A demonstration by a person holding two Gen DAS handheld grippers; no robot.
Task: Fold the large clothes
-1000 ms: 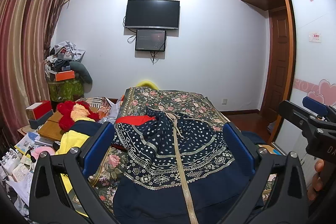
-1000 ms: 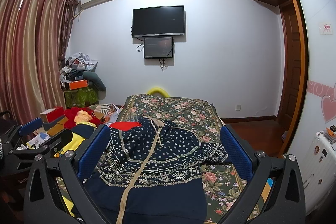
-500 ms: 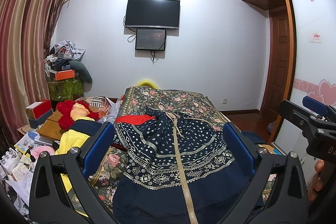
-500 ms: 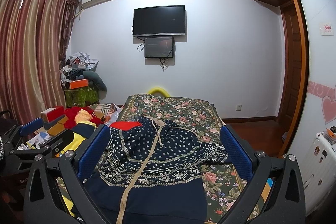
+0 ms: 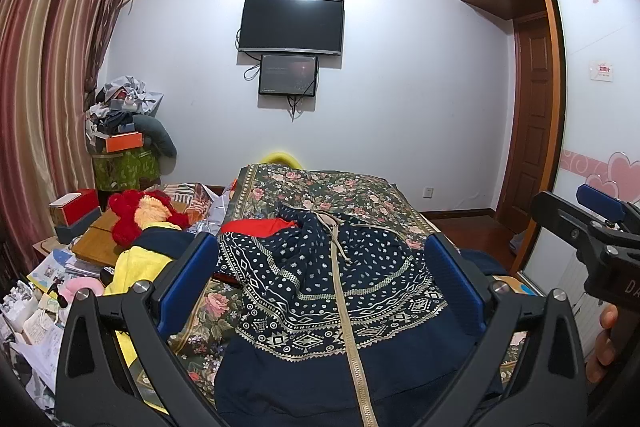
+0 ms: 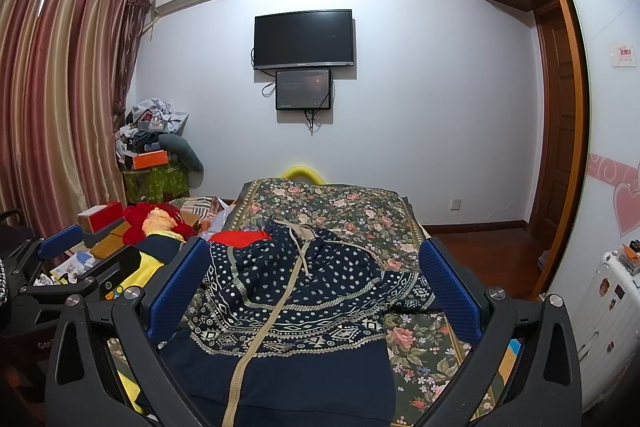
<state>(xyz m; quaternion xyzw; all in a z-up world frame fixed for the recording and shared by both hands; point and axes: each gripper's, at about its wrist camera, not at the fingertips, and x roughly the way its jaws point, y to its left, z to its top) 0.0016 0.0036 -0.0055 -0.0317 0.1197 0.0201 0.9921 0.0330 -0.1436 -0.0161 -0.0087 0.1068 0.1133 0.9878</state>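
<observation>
A large navy garment (image 5: 328, 291) (image 6: 296, 303) with white dots, patterned bands and a beige zip strip lies crumpled on the floral bedspread (image 5: 328, 187) (image 6: 340, 199). My left gripper (image 5: 320, 283) hovers above its near half, open, with nothing between the blue pads. To the right of it my right gripper (image 6: 312, 287) also hangs over the garment, open and empty. In the left wrist view the right gripper (image 5: 592, 227) shows at the right edge with a hand on it. The left gripper (image 6: 68, 267) appears at the left edge of the right wrist view.
A red cloth (image 5: 256, 226) peeks out beside the garment. Left of the bed sit a yellow and navy item (image 5: 144, 259), a red plush toy (image 5: 132, 211), boxes and papers. A white suitcase (image 6: 608, 311) stands at the right by the wardrobe. A TV (image 5: 291, 25) hangs on the far wall.
</observation>
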